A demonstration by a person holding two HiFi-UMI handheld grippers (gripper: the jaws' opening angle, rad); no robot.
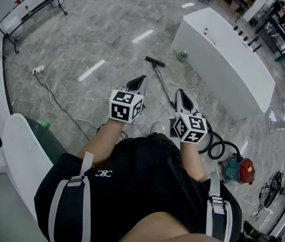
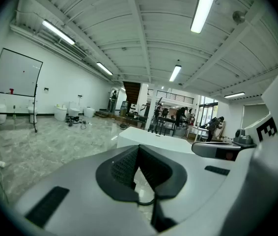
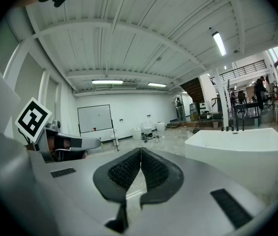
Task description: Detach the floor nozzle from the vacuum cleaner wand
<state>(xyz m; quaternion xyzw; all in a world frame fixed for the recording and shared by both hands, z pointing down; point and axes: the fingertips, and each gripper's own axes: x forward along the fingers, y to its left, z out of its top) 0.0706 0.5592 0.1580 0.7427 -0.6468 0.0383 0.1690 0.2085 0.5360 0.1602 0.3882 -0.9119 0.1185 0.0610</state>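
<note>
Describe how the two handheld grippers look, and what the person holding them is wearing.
The left gripper and the right gripper look alike. Each has a pale grey shell tapering to two black jaws lined with ribbed pads. Each also carries a white cube printed with black square markers. The person wears a black top with pale grey straps, and the forearms are unsleeved.

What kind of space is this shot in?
Probably a large open hall, part bathroom-fixture showroom and part workshop. A white bathtub stands on a polished stone-look floor. What look like toilets line the far wall, beside a whiteboard on a stand.
</note>
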